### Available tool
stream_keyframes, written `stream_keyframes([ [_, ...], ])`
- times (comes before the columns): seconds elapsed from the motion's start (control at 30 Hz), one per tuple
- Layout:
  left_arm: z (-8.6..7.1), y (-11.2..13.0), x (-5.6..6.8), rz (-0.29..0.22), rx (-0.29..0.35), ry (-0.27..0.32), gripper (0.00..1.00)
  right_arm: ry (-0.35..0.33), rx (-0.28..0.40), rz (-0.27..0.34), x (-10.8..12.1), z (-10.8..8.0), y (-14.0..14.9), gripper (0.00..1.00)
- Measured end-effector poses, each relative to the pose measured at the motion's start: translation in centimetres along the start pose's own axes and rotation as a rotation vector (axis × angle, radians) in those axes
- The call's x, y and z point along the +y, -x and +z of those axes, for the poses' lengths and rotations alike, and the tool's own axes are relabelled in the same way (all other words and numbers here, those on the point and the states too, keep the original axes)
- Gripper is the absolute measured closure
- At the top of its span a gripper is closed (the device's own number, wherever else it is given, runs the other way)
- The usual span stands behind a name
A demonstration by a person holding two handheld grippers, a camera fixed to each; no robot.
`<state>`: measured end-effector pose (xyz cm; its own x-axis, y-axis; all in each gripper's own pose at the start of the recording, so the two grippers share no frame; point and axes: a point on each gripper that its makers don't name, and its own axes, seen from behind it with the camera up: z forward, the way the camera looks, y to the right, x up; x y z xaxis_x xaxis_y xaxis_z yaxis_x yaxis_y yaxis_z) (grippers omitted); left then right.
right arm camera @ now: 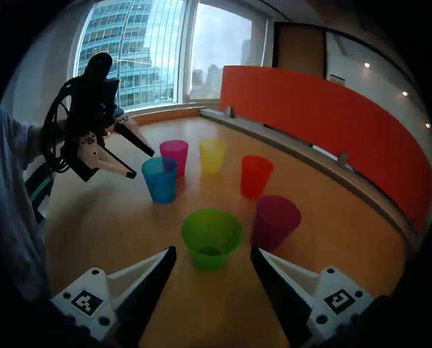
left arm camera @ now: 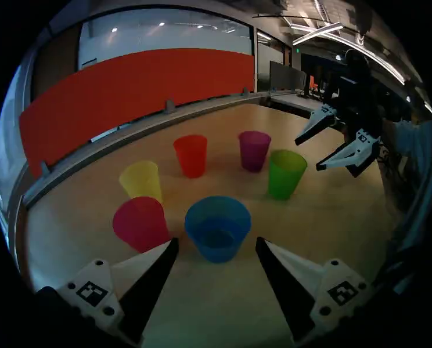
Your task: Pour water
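Left claw (left arm camera: 216, 242): released, fingers spread wide, nothing between the pads.
Blue cup (left arm camera: 218, 229): upright on the surface, just ahead of the left claw and centred between its fingertips. In the right gripper view the tips sat at its rim; contact could not be told.
Pink cup (left arm camera: 139, 223): upright, just beside the blue cup, on its left in the left gripper view.
Yellow cup (left arm camera: 141, 181): upright, close behind the pink cup.
Green cup (left arm camera: 285, 174): upright, right of the group. In the right gripper view it stood just ahead of the right claw, between its fingertips.
Red cup (left arm camera: 191, 155): upright, back row, left of the purple cup.
Purple cup (left arm camera: 254, 151): upright, near the green cup.
Water: could not tell whether any cup held some.
Right claw (left arm camera: 308, 155): released, fingers apart, held in the air beyond the green cup.
Surface (left arm camera: 332, 226): light wood, carrying all six cups.
Orange panel (left arm camera: 135, 87): along the far edge of the surface.
Windows (right arm camera: 135, 52): tall buildings outside.
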<state>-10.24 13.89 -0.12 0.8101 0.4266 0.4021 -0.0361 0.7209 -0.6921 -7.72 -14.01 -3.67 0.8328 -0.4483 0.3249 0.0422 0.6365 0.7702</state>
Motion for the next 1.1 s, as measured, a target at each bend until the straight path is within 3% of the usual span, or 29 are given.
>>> stream_keyframes([
  [0.73, 3.4, 0.3, 0.1, 0.016, -0.054, 0.034, 0.01, -0.019, -0.021, 0.001, -0.1, 3.5, 0.7, 0.01],
  [1.1, 4.4, -0.2, 0.5, 0.013, -0.056, 0.052, 0.01, -0.017, -0.021, 0.006, 0.1, 4.3, 0.6, 0.01],
])
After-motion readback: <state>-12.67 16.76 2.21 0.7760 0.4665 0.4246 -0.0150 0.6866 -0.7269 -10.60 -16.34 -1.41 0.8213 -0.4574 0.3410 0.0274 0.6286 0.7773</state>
